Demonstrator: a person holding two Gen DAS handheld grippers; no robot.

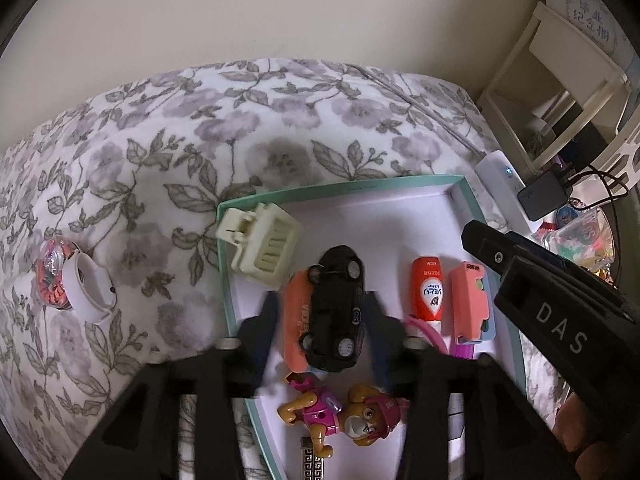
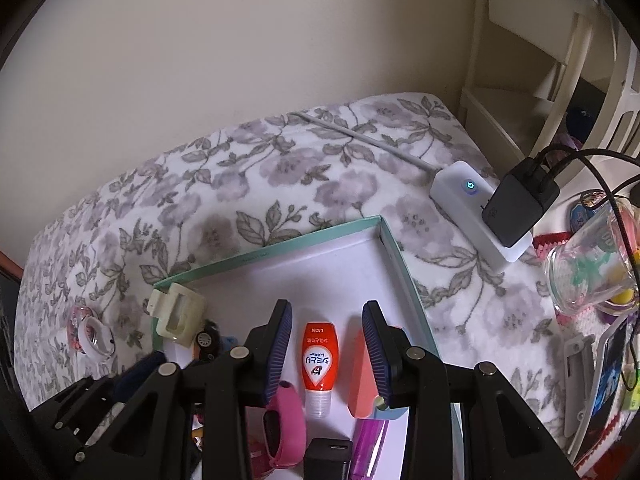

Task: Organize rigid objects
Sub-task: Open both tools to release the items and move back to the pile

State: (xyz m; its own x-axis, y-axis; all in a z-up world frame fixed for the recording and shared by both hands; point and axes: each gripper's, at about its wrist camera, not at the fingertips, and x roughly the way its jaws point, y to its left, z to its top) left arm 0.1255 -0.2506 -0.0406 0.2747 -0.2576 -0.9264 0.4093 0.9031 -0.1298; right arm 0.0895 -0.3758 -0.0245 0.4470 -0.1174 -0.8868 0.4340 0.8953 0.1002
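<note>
Both grippers were hovering over the teal-edged box [image 1: 464, 188] on the floral blanket [image 1: 160, 160], and imo the thing in hand was the black toy car [image 1: 336, 312]. The left gripper [image 1: 324, 320] was spread wide w/ the car sitting between its 2 fingers, no contact that I could see. The car lay tipped on its side near the middle of the box, leaning on an orange oval thing [image 1: 294, 320], 4 wheels facing right. It looked like hard glossy plastic, light and stiff, prob a bit slick, so I'd pinch across the body and not the wheels since those would roll. The right gripper [image 2: 326, 344] was also wide and holding nothing, straddling the orange LION bottle [image 2: 320, 360] toward the box's right edge, w/ a pink eraser [image 2: 360, 380] just beside it. A cream hair clip [image 1: 260, 240] perched on the box's far left corner, and a pup figure [image 1: 340, 412] lay at the near edge. A white ring toy [image 1: 80, 284] was still out on the blanket, well apart from the box's left edge.
</note>
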